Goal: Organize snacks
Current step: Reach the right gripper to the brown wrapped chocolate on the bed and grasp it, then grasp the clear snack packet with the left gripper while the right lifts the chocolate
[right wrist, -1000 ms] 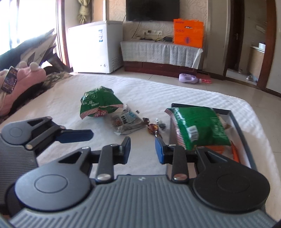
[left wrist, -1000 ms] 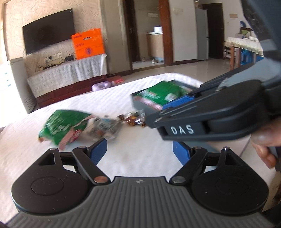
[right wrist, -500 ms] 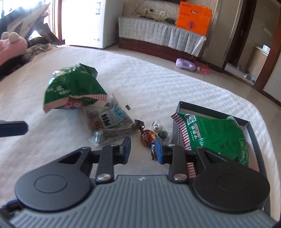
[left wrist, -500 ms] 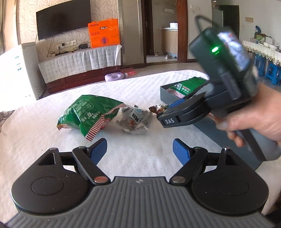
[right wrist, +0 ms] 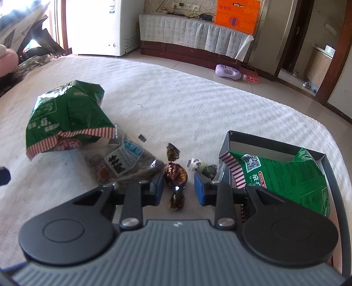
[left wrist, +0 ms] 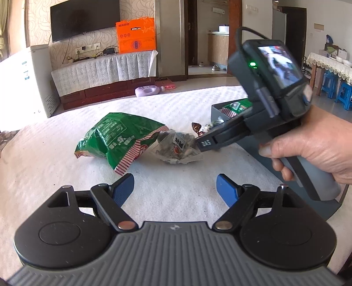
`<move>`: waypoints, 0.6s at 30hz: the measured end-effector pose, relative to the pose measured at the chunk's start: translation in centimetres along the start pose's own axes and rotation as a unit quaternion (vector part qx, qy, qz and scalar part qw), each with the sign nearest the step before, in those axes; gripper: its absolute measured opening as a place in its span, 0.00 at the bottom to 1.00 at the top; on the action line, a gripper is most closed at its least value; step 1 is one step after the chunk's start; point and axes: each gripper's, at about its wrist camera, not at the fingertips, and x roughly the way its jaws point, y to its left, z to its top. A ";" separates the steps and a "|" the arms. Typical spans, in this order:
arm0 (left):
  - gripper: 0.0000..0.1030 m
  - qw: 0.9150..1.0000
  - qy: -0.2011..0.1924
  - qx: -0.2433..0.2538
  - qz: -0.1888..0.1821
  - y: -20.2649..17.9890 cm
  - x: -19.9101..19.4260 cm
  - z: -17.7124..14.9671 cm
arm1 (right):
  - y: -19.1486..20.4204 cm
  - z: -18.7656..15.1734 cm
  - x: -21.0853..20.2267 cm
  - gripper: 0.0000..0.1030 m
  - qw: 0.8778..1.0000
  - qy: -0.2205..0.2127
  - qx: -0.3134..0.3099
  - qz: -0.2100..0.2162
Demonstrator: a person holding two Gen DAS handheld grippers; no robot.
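Currently the right gripper [right wrist: 178,190] hangs low over the white textured cloth [right wrist: 198,105], its blue pads [right wrist: 199,189] parted a little and straddling a brown foil-wrapped candy [right wrist: 176,173]; a gap shows on each side, so the pads are not pressing on it. Left gripper [left wrist: 175,187] is held further back over bare cloth, fingers spread wide, nothing between them. Seen from the left wrist, the right gripper's nose sits just at the clear packet [left wrist: 176,145], and a hand [left wrist: 316,149] wraps its handle. Snack positions: a loose green bag [right wrist: 66,118] with a red-and-white striped edge lies to the left, its edge overlapping the clear packet of dark snacks [right wrist: 123,162]. Just right of the brown candy is a small panda-print candy [right wrist: 198,164], with a darker small piece [right wrist: 210,170] touching it, hard to make out. Right of these stands the dark grey tray [right wrist: 264,137], and a second green bag [right wrist: 286,176] lies inside it, its striped end lapping over the tray's near left wall. Beyond the cloth: white chest freezer [right wrist: 105,26], orange box [right wrist: 236,15] on a covered bench, lilac bottle [right wrist: 228,71] on the floor.
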 end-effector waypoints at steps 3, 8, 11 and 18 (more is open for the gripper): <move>0.83 1.000 -0.001 0.006 0.000 -0.2 0.3 0.0 | -0.2 0.4 0.4 0.26 1.000 0.002 0.005 0.016; 0.83 1.000 -0.007 0.011 0.013 0.0 1.6 0.5 | -0.3 -0.1 -0.8 0.26 0.999 0.022 0.004 0.027; 0.83 0.999 -0.013 0.019 0.027 -0.1 3.1 0.9 | -0.4 -1.5 -2.6 0.26 0.999 0.035 0.000 0.031; 0.86 0.995 -0.002 0.090 0.036 -3.7 7.4 1.7 | -2.5 -4.6 -7.9 0.26 0.997 0.021 0.053 0.057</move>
